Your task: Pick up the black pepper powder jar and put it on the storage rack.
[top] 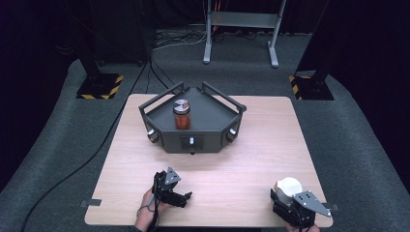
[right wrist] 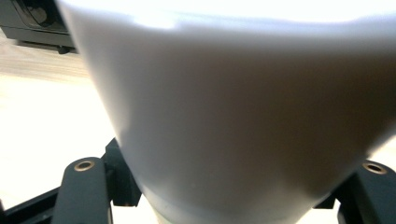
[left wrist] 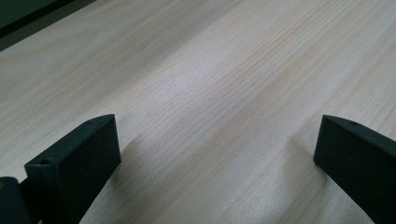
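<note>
The high view is soft and dim toward its edges, with the wooden bench (top: pixel 251 159) evenly lit from above. In the right gripper view the white cup (right wrist: pixel 243 116) sits too close, blurred, its top rim blown out by glare. Soft shadows trail beside the left tongs (left wrist: pixel 217 154).

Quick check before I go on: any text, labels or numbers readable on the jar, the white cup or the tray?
None can be read.
Jar: lid shows grey and white wedges, no letters legible.
White cup in the right tool: plain.
Tray: small bright patch on its front wall, too small to read.
</note>
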`<move>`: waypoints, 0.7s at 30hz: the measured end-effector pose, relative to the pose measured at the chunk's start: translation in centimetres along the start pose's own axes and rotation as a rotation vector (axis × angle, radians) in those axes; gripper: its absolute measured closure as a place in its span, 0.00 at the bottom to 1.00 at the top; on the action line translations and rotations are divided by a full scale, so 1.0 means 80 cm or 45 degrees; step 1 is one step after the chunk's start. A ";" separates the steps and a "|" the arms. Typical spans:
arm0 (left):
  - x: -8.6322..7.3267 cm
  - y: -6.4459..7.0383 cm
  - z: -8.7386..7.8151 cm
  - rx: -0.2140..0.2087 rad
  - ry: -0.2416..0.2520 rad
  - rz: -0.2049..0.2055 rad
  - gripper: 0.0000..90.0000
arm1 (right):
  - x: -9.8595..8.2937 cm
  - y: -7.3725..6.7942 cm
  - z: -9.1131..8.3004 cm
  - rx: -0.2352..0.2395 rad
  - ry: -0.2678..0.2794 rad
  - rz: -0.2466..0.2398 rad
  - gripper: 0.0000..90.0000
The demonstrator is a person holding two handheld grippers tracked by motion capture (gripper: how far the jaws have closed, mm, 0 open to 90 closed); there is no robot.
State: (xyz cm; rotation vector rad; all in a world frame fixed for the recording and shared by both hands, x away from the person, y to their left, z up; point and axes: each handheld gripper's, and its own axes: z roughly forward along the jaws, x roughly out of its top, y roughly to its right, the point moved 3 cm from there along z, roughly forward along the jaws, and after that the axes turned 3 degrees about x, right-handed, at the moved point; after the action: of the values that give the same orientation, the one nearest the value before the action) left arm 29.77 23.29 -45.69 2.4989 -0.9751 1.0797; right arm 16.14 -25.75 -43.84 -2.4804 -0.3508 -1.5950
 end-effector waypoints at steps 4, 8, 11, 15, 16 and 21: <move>0.000 0.000 0.000 0.002 0.001 0.001 0.00 | 0.006 0.000 0.003 0.017 -0.007 -0.012 0.33; 0.000 0.000 0.000 0.002 0.002 0.001 0.00 | 0.011 -0.001 0.006 0.027 -0.014 -0.027 0.33; 0.000 0.001 0.000 0.003 0.002 0.001 0.00 | 0.014 -0.002 0.008 0.036 -0.011 -0.034 0.33; 0.000 0.001 0.000 0.004 0.002 0.000 0.00 | 0.019 -0.003 0.010 0.045 -0.010 -0.051 0.33; 0.000 0.001 0.000 0.004 0.002 -0.001 0.00 | 0.020 -0.004 0.010 0.047 -0.007 -0.057 0.33; -0.001 0.001 0.000 0.005 0.003 -0.001 0.00 | 0.025 -0.004 0.013 0.060 -0.001 -0.065 0.33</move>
State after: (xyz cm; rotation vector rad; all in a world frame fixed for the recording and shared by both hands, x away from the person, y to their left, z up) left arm 29.68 23.25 -45.71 2.5002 -0.9727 1.0845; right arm 17.74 -24.92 -42.43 -2.4560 -0.4507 -1.5855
